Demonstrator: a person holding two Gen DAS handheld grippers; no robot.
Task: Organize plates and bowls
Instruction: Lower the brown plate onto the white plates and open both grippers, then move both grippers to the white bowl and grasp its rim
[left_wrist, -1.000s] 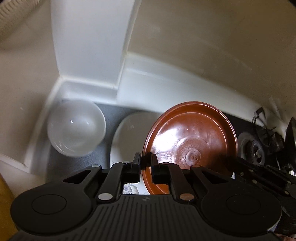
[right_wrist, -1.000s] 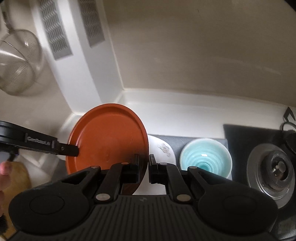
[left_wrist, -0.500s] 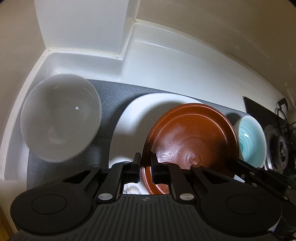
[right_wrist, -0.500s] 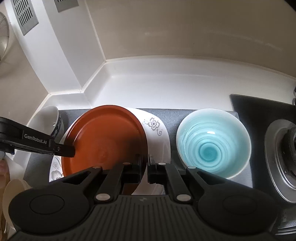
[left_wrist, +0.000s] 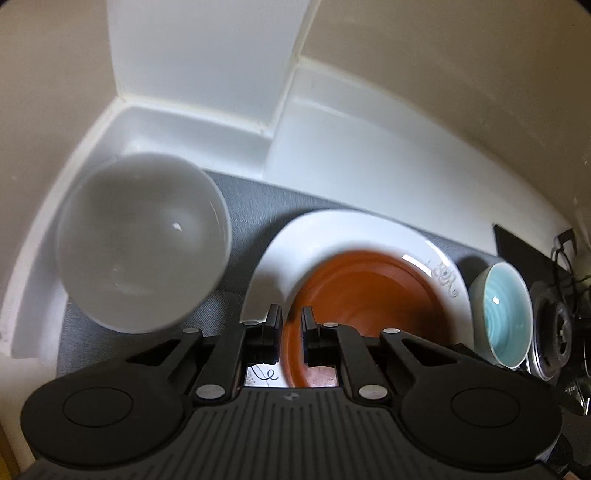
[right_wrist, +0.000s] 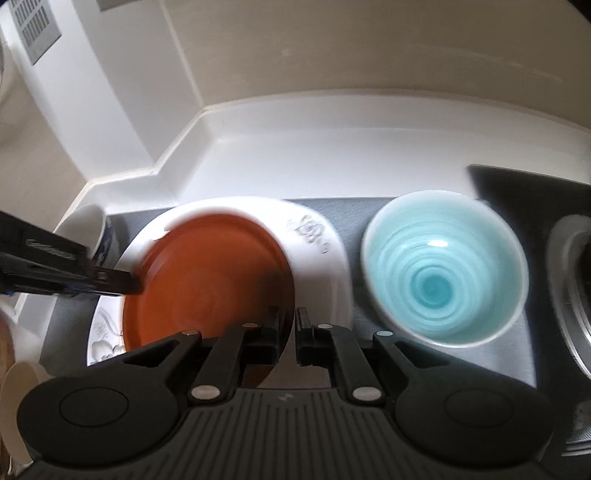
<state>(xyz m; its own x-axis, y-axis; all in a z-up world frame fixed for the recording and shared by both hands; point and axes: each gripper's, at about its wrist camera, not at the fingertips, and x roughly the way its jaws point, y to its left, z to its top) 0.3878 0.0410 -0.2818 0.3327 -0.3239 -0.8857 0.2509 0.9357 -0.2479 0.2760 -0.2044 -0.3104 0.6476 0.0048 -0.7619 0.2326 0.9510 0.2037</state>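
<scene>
The left gripper (left_wrist: 291, 328) and right gripper (right_wrist: 291, 328) each pinch the rim of the brown plate (right_wrist: 210, 280), which seems, through blur, to rest on the white plate (right_wrist: 314, 258); beyond, a blue bowl (right_wrist: 443, 273) and white bowl (left_wrist: 142, 240) sit on the grey mat (left_wrist: 258, 203)

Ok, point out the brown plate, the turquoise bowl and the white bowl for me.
brown plate (right_wrist: 207, 280): right wrist view, centre of its face.
turquoise bowl (right_wrist: 436, 284): right wrist view, inner bottom.
white bowl (left_wrist: 144, 247): left wrist view, inside wall.
</scene>
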